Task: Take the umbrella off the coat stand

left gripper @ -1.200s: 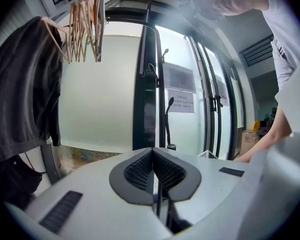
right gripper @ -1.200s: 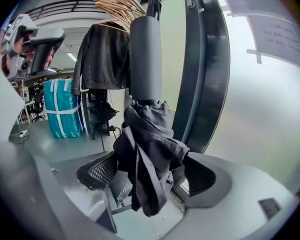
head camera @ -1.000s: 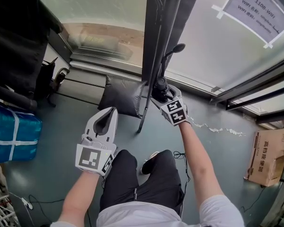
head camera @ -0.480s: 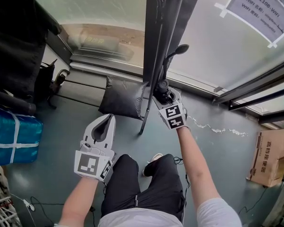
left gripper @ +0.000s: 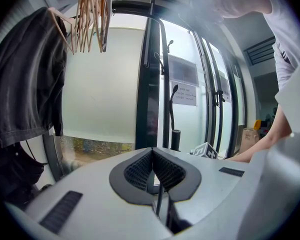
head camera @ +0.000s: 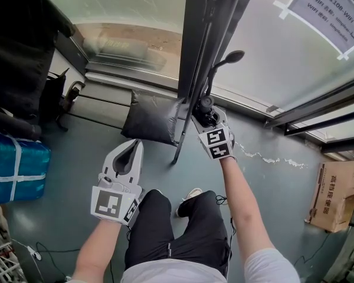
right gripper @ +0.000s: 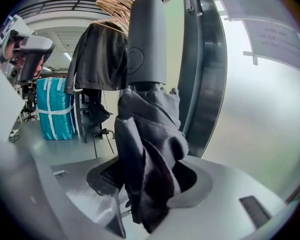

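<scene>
A folded dark umbrella point(right gripper: 150, 149) hangs at the black coat stand pole point(head camera: 192, 69), its grey cylindrical handle point(right gripper: 146, 39) uppermost. My right gripper point(head camera: 202, 118) reaches up to it, and its jaws have just been closing, so the pads now hug the bunched fabric between them. From the head view the umbrella point(head camera: 204, 106) shows as a dark knob just past the gripper's marker cube. A curved black hook point(head camera: 229, 58) of the stand rises beside it. My left gripper point(head camera: 127, 153) hovers lower left, shut and holding nothing, apart from the stand.
A grey cushion point(head camera: 152, 119) leans at the stand's foot by the glass wall. A dark jacket point(left gripper: 25, 94) hangs on wooden hangers at left, with a blue bag point(head camera: 15, 170) under it. A cardboard box point(head camera: 339, 196) stands far right. My legs are below.
The right gripper has stayed at the umbrella and now sits tighter round it. The left gripper has sunk slightly in the head view.
</scene>
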`<state>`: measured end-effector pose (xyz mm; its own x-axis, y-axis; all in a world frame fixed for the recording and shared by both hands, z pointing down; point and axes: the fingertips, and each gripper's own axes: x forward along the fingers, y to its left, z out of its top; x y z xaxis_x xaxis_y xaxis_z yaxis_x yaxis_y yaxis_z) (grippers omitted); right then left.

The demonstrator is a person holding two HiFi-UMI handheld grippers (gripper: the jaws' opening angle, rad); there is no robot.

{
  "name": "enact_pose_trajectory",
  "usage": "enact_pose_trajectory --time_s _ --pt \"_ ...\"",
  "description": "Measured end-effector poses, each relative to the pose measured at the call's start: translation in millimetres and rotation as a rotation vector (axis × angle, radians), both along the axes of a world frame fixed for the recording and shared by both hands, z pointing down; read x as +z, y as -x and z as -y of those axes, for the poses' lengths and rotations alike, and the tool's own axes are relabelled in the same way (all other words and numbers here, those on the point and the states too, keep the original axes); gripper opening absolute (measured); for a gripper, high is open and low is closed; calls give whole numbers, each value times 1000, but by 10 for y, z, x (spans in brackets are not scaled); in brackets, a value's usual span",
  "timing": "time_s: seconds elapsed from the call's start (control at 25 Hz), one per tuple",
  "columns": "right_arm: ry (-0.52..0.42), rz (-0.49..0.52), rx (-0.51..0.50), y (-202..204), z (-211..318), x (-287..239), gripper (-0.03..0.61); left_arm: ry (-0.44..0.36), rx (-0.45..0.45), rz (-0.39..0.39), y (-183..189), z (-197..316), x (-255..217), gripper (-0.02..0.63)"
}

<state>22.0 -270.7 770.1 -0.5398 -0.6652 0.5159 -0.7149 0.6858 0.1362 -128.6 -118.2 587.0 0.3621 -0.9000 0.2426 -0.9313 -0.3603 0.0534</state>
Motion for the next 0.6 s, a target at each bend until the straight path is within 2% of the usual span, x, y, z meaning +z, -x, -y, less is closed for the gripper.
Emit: enact_pose_trajectory --time_s 0.24,0.44,0.6 --pt "28 -12 12 -19 -72 -10 232 -6 -4 2 30 -14 -48 23" --pt "7 -9 -6 -18 -142 -97 232 -33 1 4 11 15 -111 23" --pt "-17 7 2 -18 -143 -278 233 -20 -7 -15 -25 -34 -119 23"
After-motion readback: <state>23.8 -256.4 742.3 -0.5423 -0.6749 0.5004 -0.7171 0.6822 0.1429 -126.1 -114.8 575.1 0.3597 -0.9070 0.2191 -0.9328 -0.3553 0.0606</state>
